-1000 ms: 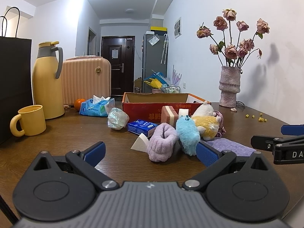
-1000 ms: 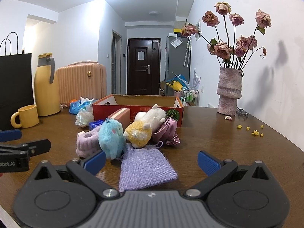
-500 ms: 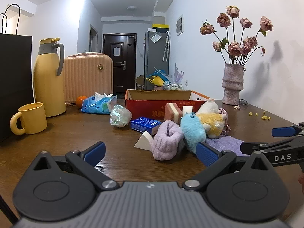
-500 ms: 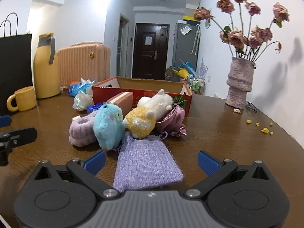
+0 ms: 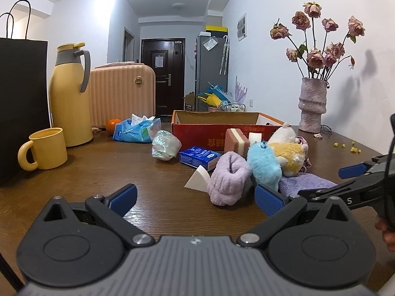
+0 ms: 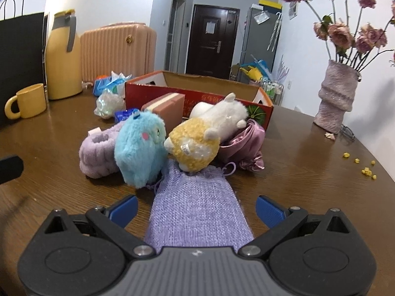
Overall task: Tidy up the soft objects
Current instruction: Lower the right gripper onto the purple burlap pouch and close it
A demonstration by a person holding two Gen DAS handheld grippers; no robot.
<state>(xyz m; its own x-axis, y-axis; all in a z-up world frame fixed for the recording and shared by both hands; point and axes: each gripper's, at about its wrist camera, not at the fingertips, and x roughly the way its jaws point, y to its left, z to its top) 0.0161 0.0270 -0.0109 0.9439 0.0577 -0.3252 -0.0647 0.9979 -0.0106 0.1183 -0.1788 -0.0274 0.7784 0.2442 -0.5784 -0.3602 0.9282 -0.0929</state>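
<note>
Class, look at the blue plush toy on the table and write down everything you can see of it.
The blue plush toy is a fluffy turquoise lump with long, soft-looking fur, a pink cheek patch, a small eye and a blue loop on top. It stands roughly upright on the wooden table, leaning against the lilac fuzzy slipper on one side and touching the yellow-and-white plush toy on the other. Its base meets the far edge of the purple knitted cloth. Neither gripper touches it.
</note>
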